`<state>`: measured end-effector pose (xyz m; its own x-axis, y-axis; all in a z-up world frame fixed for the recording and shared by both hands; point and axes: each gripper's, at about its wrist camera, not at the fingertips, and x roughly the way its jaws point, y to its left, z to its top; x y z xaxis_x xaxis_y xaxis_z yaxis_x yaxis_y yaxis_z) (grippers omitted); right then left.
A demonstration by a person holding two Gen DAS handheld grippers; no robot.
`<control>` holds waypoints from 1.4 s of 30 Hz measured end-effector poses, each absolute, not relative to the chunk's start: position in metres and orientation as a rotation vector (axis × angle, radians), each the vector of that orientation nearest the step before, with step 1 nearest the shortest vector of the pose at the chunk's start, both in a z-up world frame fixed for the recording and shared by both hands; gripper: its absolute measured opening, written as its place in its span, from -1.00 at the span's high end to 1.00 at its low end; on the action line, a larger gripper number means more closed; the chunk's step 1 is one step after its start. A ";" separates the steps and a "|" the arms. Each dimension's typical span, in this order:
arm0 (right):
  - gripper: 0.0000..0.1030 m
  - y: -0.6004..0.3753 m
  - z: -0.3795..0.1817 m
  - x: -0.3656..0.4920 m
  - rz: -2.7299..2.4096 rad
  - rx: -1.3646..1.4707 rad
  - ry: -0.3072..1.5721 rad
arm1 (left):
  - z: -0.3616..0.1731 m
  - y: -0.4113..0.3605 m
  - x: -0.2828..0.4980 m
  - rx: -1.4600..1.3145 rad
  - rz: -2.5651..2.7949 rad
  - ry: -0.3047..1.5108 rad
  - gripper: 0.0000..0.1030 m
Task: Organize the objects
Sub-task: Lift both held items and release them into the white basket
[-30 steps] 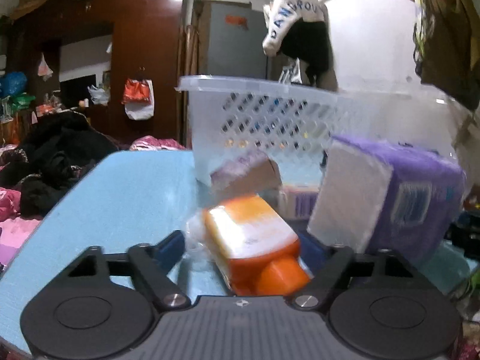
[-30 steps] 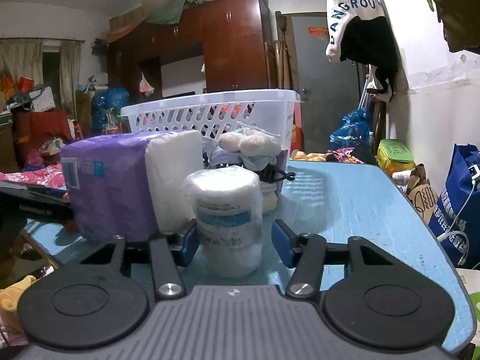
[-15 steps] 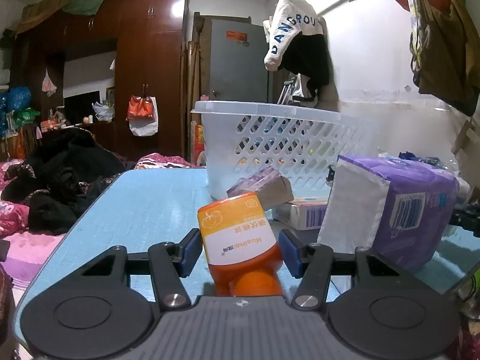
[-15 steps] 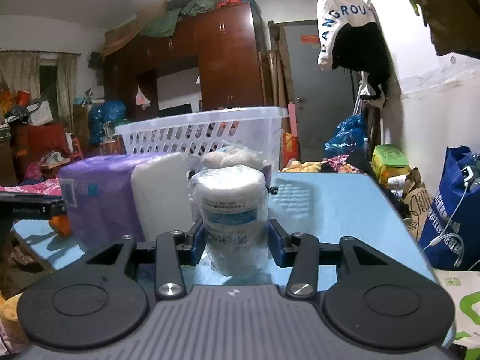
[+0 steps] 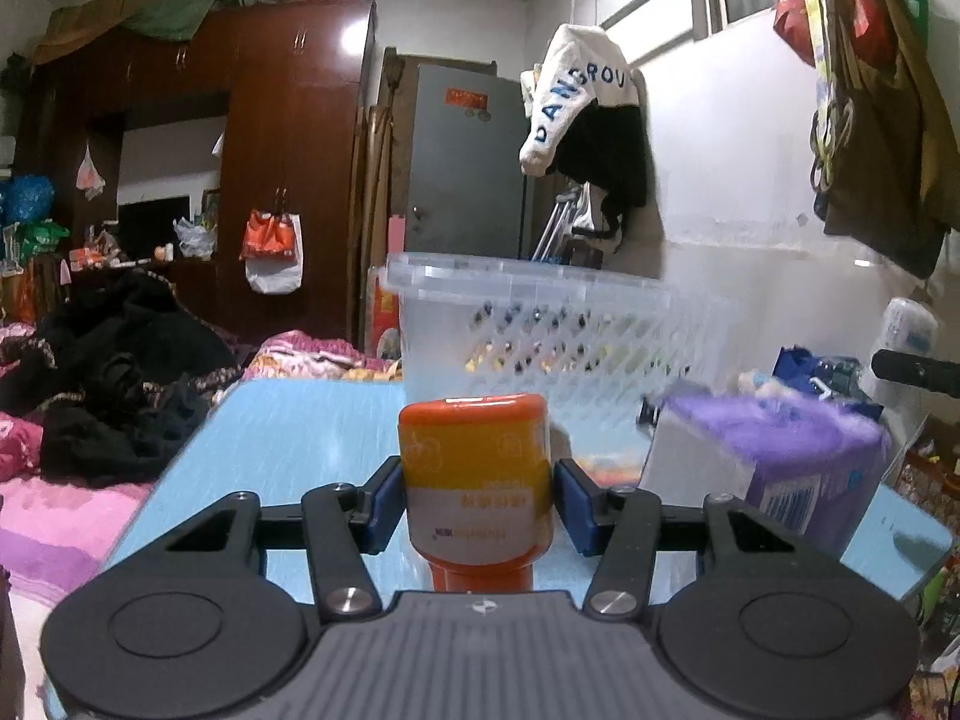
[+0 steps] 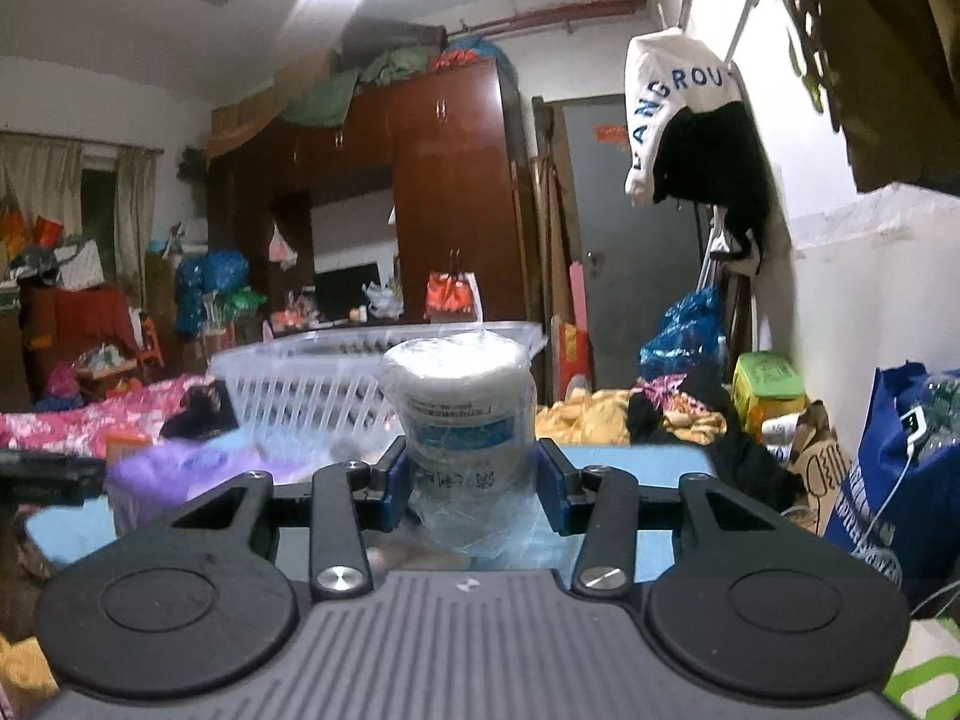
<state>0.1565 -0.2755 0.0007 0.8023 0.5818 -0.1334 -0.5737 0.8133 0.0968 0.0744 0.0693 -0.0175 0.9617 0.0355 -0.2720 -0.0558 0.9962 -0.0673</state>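
Observation:
My left gripper (image 5: 477,501) is shut on an orange bottle (image 5: 477,474), held upside down above the blue table (image 5: 288,438). My right gripper (image 6: 474,483) is shut on a white plastic-wrapped jar (image 6: 465,414), lifted off the table. A white plastic laundry basket (image 5: 558,324) stands ahead of both grippers; it also shows in the right wrist view (image 6: 312,378). A purple tissue pack (image 5: 774,462) lies on the table right of the left gripper, and left of the right gripper (image 6: 180,468).
A bed with dark clothes (image 5: 102,384) lies left of the table. A blue bag (image 6: 900,480) and clutter stand on the floor to the right. A wardrobe (image 5: 282,168) and a grey door (image 5: 468,162) are at the back.
Both grippers have risen with their loads. The orange bottle has swung from tilted to upright between the left fingers. The white jar has lifted off the table toward the basket rim.

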 end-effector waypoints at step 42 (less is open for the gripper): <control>-1.00 -0.172 0.066 0.228 0.690 -0.051 0.266 | 0.052 0.080 0.178 -0.085 -0.099 0.261 -0.79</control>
<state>0.2276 -0.1722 0.0660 0.7390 0.6219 -0.2591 -0.6350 0.7715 0.0407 0.1778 0.0804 0.0523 0.9614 -0.1082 -0.2529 0.0861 0.9916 -0.0970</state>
